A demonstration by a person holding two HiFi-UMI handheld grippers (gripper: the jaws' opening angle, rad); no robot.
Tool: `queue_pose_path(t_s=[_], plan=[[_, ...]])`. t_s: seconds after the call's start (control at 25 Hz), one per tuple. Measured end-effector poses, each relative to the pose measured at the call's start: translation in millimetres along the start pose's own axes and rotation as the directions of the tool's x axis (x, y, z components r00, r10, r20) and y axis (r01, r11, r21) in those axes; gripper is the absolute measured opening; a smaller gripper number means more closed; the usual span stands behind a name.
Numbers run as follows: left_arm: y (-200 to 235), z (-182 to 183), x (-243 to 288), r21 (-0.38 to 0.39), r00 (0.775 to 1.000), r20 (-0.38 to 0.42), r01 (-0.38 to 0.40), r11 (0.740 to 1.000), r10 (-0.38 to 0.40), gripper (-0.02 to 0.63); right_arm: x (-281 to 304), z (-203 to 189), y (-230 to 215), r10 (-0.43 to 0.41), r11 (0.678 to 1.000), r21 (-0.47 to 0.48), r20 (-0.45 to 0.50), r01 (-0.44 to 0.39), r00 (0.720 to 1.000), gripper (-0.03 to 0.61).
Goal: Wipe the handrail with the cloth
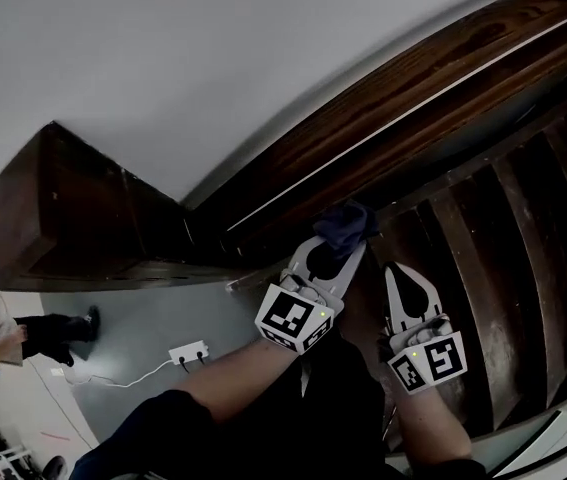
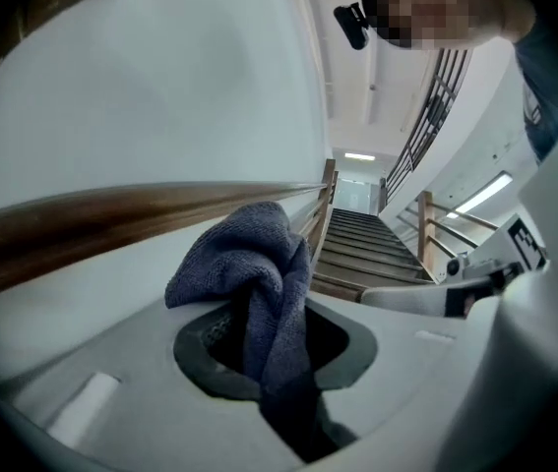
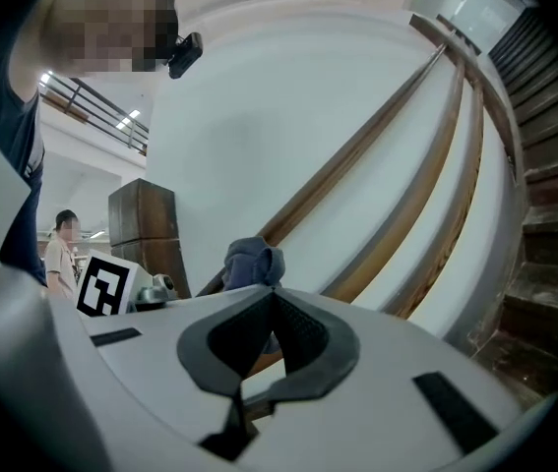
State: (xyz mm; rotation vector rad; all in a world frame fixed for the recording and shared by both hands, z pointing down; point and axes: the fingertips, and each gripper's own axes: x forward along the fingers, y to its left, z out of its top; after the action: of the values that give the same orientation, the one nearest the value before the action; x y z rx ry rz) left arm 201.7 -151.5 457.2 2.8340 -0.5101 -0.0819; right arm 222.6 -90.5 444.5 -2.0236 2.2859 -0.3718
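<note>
A dark wooden handrail [image 1: 383,118] runs diagonally up the white wall beside a staircase. My left gripper [image 1: 338,240] is shut on a bunched blue-grey cloth [image 1: 343,223], which sits close under the rail by the wall. In the left gripper view the cloth [image 2: 259,273] is pinched between the jaws, with the handrail [image 2: 92,226] just beyond it. My right gripper [image 1: 400,276] hangs a little lower to the right, shut and holding nothing. The right gripper view shows the cloth [image 3: 252,262] ahead and the handrail [image 3: 377,131] rising to the upper right.
Dark wooden stair treads [image 1: 523,248] climb to the right. A wooden newel block [image 1: 53,208] caps the rail at the lower left. On the floor below lie a white power strip [image 1: 188,352] and cable. A person [image 3: 62,249] stands in the distance.
</note>
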Motion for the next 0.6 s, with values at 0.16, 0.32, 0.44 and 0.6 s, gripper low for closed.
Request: queue_pose_path(t_s=[0.16, 0.32, 0.44, 0.6], plan=[[13.3, -31.5, 37.3, 0.008, 1.0, -0.009, -0.005, 1.0, 0.005, 0.077, 2.2, -8.9, -21.0, -0.016, 1.0, 0.006, -0.017, 0.016, 1.0, 0.008], [36.9, -64.2, 68.5, -0.011, 1.0, -0.016, -0.022, 1.0, 0.022, 0.077, 6.5, -28.2, -41.1, -0.035, 0.999, 0.014, -0.041, 0.035, 0.999, 0.009], [58.9, -81.1, 80.0, -0.046, 0.998, -0.013, -0.061, 0.997, 0.06, 0.077, 7.6, -45.7, -51.5, -0.049, 0.998, 0.032, -0.068, 0.052, 0.996, 0.009], [79.6, -94.4, 87.9, -0.088, 0.994, -0.005, -0.109, 0.99, 0.109, 0.077, 3.3, -63.7, -59.6, -0.055, 0.997, 0.038, -0.116, 0.06, 0.992, 0.009]])
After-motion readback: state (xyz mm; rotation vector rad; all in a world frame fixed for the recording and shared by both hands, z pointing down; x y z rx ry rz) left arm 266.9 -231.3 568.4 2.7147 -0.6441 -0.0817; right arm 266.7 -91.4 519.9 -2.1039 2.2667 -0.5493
